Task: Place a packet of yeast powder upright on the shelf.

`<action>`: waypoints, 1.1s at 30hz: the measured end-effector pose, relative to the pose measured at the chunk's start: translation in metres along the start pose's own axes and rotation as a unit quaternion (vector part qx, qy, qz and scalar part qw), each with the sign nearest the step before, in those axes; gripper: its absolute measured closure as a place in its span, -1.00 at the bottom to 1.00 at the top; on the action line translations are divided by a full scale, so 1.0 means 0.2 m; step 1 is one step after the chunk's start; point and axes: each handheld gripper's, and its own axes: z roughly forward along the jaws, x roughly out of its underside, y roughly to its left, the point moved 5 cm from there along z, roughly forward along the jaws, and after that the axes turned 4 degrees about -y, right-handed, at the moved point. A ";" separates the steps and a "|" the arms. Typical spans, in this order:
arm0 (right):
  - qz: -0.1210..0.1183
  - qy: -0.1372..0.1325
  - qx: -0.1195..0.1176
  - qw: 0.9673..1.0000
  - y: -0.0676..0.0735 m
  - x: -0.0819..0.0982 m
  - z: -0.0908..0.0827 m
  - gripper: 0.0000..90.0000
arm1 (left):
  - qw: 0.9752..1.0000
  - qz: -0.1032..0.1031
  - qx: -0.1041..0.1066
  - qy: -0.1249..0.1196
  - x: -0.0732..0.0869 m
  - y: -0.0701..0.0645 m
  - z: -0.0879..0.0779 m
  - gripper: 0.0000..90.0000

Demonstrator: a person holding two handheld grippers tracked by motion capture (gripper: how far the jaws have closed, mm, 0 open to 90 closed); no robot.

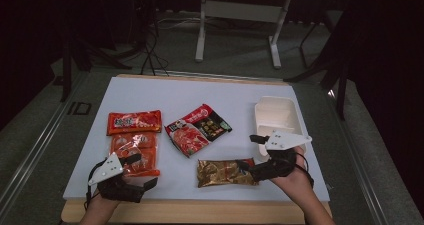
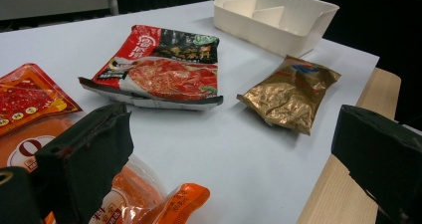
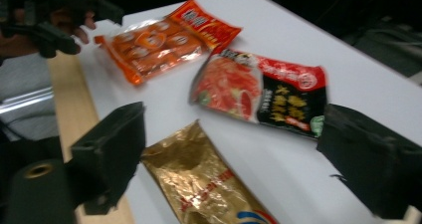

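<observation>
Four food packets lie on a white board (image 1: 165,92). A gold packet (image 1: 225,172) sits near the front edge, with my right gripper (image 1: 251,155) open at its right end. In the right gripper view the gold packet (image 3: 204,184) lies between the spread jaws of the right gripper (image 3: 234,154), close to the left jaw. My left gripper (image 1: 141,171) stands open at the front left, one jaw over an orange see-through packet (image 1: 135,152). In the left gripper view, the left gripper (image 2: 231,149) holds nothing, and the orange packet (image 2: 144,199) lies under its left jaw.
A red-orange packet (image 1: 134,122) lies behind the orange one. A red and black packet (image 1: 197,129) lies mid-board. A white divided tray (image 1: 291,105) stands at the right, behind my right gripper. A wooden table edge (image 1: 200,210) runs along the front.
</observation>
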 end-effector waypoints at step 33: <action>-0.027 0.101 -0.088 0.991 0.08 0.12 0.54 -0.25 | 1.000 0.001 0.009 -0.004 0.00 -0.01 -0.01 -0.95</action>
